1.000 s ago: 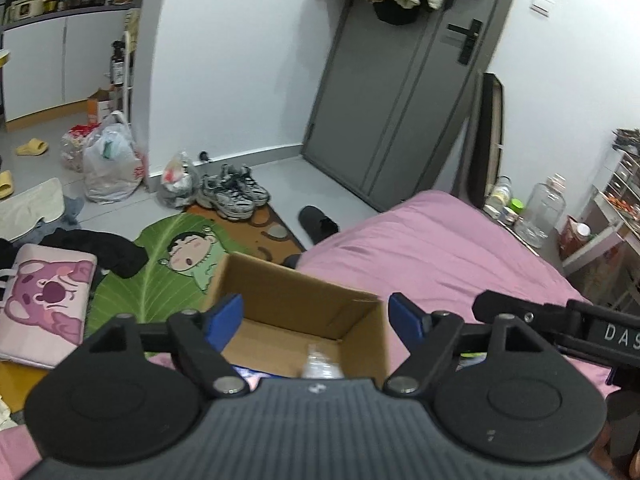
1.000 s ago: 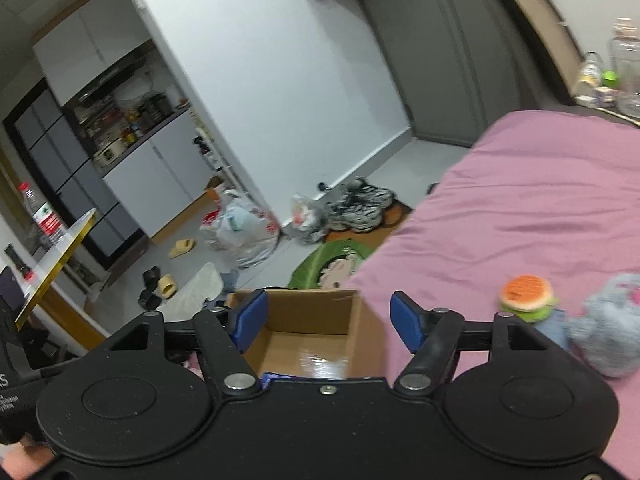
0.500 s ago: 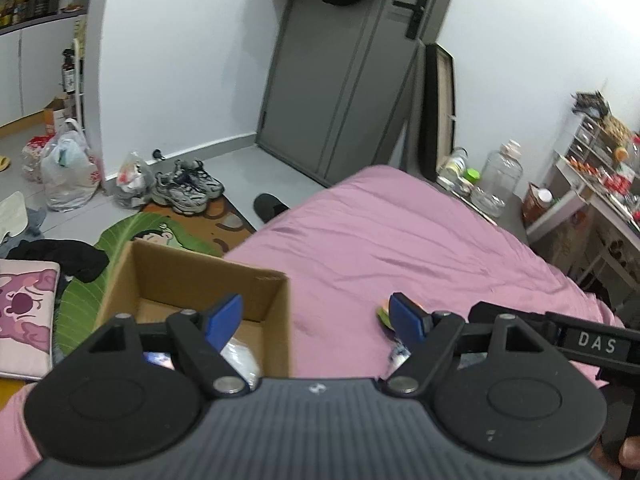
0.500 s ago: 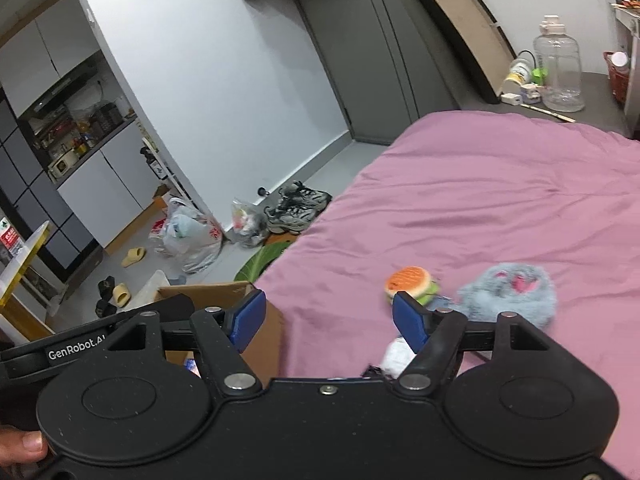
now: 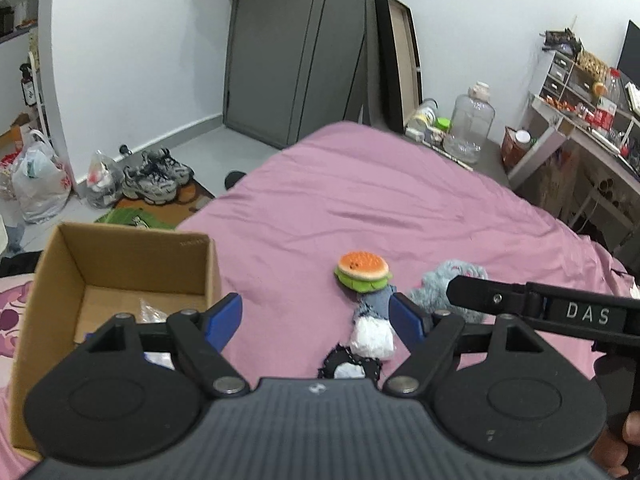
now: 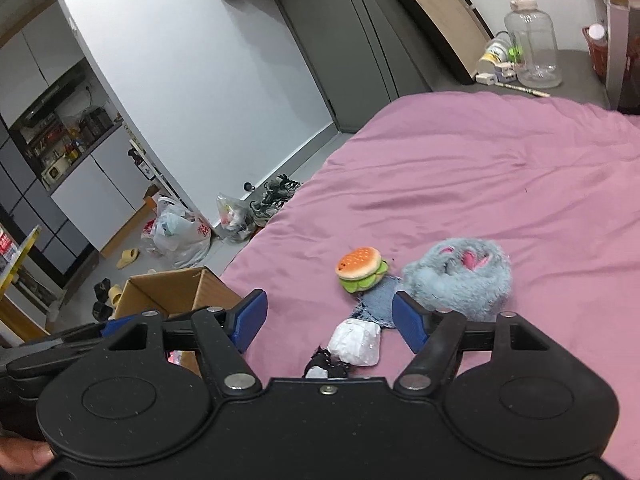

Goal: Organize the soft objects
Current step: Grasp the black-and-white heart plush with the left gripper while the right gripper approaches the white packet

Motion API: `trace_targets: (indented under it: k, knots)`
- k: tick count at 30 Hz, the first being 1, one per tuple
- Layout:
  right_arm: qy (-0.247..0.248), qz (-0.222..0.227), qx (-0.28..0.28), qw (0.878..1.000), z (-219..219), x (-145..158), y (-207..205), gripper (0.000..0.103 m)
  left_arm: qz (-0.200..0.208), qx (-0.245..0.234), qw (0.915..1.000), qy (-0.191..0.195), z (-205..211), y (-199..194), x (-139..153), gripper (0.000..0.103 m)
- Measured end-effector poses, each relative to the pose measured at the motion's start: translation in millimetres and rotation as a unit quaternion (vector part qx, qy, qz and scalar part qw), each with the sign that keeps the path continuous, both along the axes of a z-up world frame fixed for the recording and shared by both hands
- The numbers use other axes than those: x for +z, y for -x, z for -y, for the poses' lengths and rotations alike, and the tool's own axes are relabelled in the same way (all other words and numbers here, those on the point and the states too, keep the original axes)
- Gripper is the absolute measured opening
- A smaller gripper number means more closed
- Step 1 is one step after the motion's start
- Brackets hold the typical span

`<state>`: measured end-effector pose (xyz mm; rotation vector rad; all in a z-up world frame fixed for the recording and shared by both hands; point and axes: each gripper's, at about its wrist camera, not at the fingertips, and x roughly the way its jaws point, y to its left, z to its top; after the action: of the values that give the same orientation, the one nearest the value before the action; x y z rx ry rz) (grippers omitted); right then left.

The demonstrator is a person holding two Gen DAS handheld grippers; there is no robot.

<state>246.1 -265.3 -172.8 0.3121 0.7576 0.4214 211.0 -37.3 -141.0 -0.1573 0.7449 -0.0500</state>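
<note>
Both tongs open over the soft pile, nothing gripped yet

Our left tongs [image 5: 316, 322] and right tongs [image 6: 330, 318] gape wide and empty above the pink bed [image 6: 500, 184]. Just ahead, between the blue tips, lie 1 white soft bundle [image 6: 355, 342], a denim scrap [image 6: 378, 304], a plush burger [image 6: 361, 269] and a grey fluffy toy [image 6: 460, 280], clustered close. We judge it best to lower onto 1 item alone, squeeze its middle, then carry it left to the cardboard box [image 5: 120, 256] at the bed's edge.
</note>
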Motion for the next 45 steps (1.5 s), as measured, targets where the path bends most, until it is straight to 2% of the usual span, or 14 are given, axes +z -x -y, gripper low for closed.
trace_targets:
  k: [8, 14, 17, 24, 26, 35, 36, 38, 40, 45]
  knots:
    - [-0.039, -0.018, 0.012, 0.999, 18.3, -28.2, -11.6, 0.065, -0.039, -0.018, 0.999, -0.015, 19.1, -14.8, -22.4, 0.076]
    - [-0.074, -0.069, 0.011, 0.995, 30.5, -55.9, -25.2, 0.058, -0.075, -0.034, 0.9962, -0.027, 33.7, -23.7, -42.4, 0.074]
    - [-0.079, -0.081, 0.009, 0.994, 35.1, -64.1, -28.0, 0.058, -0.095, -0.035, 0.9945, -0.028, 37.3, -29.1, -53.3, 0.071]
    - [-0.085, -0.095, 0.018, 0.992, 40.0, -76.9, -34.0, 0.058, -0.127, -0.038, 0.9905, -0.034, 48.4, -43.2, -74.1, 0.07]
    - [-0.085, -0.1, 0.023, 0.991, 39.0, -79.6, -37.3, 0.058, -0.133, -0.037, 0.9898, -0.036, 50.0, -46.8, -80.9, 0.065]
    - [-0.097, -0.116, 0.046, 0.987, 38.0, -91.5, -43.1, 0.058, -0.168, -0.02, 0.9853, -0.022, 49.8, -61.1, -104.0, 0.063]
    - [-0.097, -0.118, 0.049, 0.987, 36.9, -93.0, -44.1, 0.058, -0.169, -0.02, 0.9851, -0.023, 50.2, -61.5, -105.3, 0.062]
    - [-0.098, -0.119, 0.056, 0.986, 35.1, -95.4, -45.2, 0.058, -0.169, -0.019, 0.9852, -0.026, 50.5, -62.8, -105.6, 0.046]
    - [-0.098, -0.121, 0.061, 0.986, 33.1, -97.3, -45.9, 0.058, -0.168, -0.016, 0.9853, -0.025, 49.3, -63.4, -103.9, 0.038]
    - [-0.095, -0.119, 0.07, 0.986, 27.8, -98.9, -47.8, 0.058, -0.167, -0.016, 0.9856, -0.019, 46.3, -60.6, -97.6, 0.034]
